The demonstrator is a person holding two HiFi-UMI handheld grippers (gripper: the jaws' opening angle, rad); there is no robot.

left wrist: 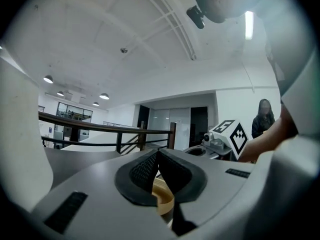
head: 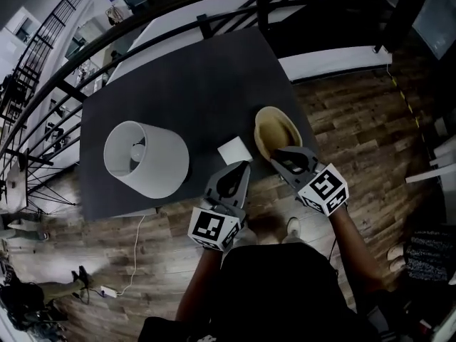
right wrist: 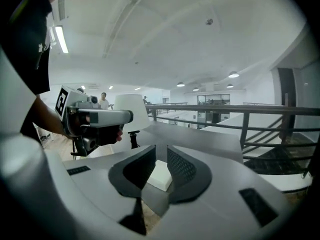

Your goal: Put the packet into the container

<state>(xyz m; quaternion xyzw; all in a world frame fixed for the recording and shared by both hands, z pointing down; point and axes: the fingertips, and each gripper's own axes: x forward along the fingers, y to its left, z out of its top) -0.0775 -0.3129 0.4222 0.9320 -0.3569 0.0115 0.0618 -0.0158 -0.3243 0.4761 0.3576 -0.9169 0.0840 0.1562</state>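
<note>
The right gripper holds its fingers slightly apart, pinching nothing. The white packet lies flat on the tabletop just ahead, beside the tan container. The left gripper has its fingers pressed together, empty. The flat packet probably wants a wider spread and a low approach. The near edge is close, and the lamp shade stands well clear.

The right gripper has its fingers a narrow gap apart. The white packet lies on the dark desk, visible through that gap. A white lampshade stands at left, a railing at right.
</note>
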